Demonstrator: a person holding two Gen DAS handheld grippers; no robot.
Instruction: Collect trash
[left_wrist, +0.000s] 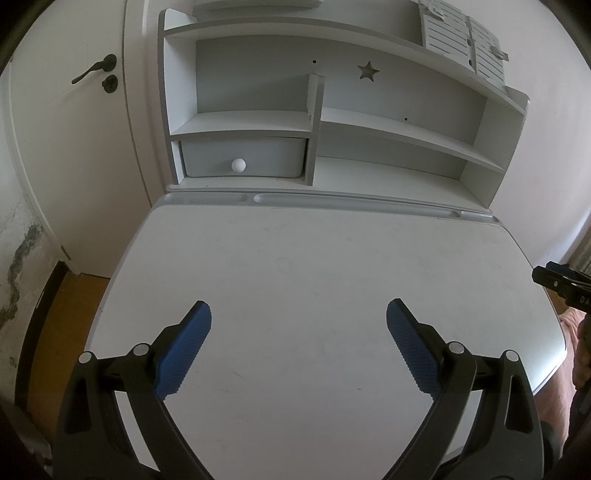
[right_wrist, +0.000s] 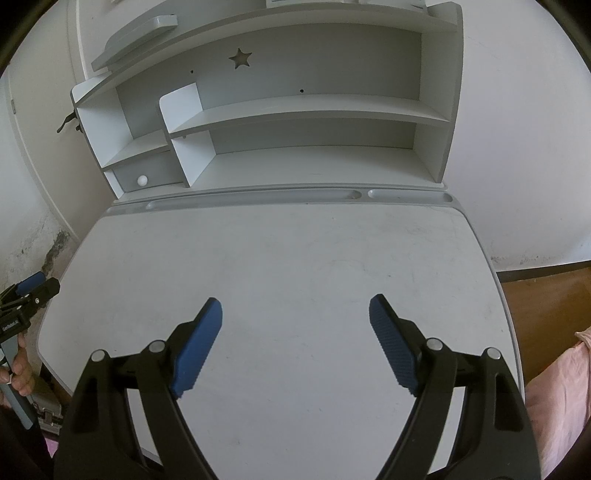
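Note:
No trash shows in either view. My left gripper (left_wrist: 298, 314) is open and empty, held above the near part of a white desk top (left_wrist: 295, 258). My right gripper (right_wrist: 295, 310) is open and empty above the same desk top (right_wrist: 280, 251). The tip of the right gripper shows at the right edge of the left wrist view (left_wrist: 561, 282). The left gripper shows at the left edge of the right wrist view (right_wrist: 31, 290), held by a hand.
A grey shelf unit (left_wrist: 332, 122) with bare shelves and a drawer with a white knob (left_wrist: 238, 164) stands at the desk's back. A pencil groove (left_wrist: 351, 203) runs along the back edge. A white door (left_wrist: 74, 129) is at the left. Wooden floor (right_wrist: 546, 306) lies at the right.

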